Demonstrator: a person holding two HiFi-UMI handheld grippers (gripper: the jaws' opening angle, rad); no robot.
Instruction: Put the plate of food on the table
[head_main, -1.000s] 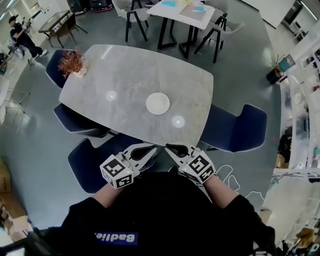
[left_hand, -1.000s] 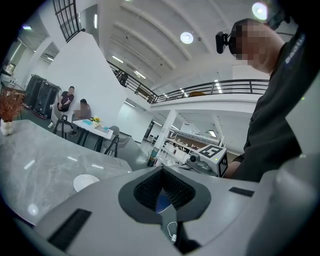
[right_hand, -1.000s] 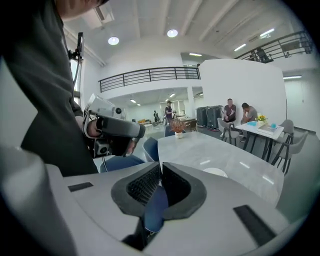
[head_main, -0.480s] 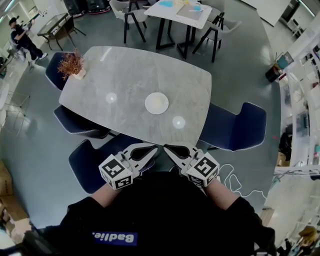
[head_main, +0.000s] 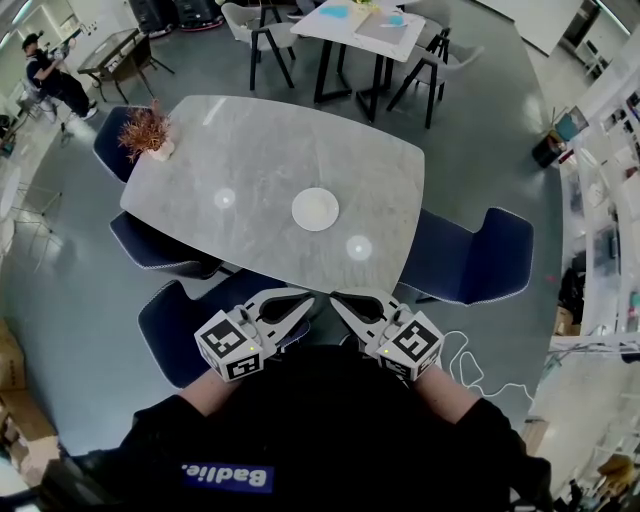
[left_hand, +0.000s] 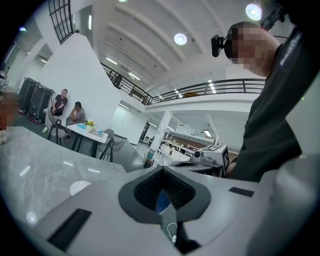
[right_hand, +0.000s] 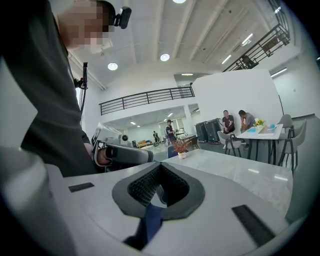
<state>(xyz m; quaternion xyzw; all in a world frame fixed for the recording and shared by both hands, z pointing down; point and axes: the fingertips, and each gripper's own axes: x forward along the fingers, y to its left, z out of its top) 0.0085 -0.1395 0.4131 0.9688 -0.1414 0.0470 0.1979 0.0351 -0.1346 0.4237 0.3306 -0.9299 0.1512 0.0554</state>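
Plate (head_main: 315, 209), white, contents not made out, is set mid-bench (head_main: 260, 140) and judged placed; left gripper (head_main: 290, 303) and right gripper (head_main: 352, 303) are held near the chest, well apart from it, fingers clenched on nothing; no further grasp is called for.

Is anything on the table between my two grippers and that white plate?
Nothing visible does. The grey marble table is bare from its near edge to the round white plate; the potted dried plant stands at the far left corner. The left gripper and right gripper are shut.
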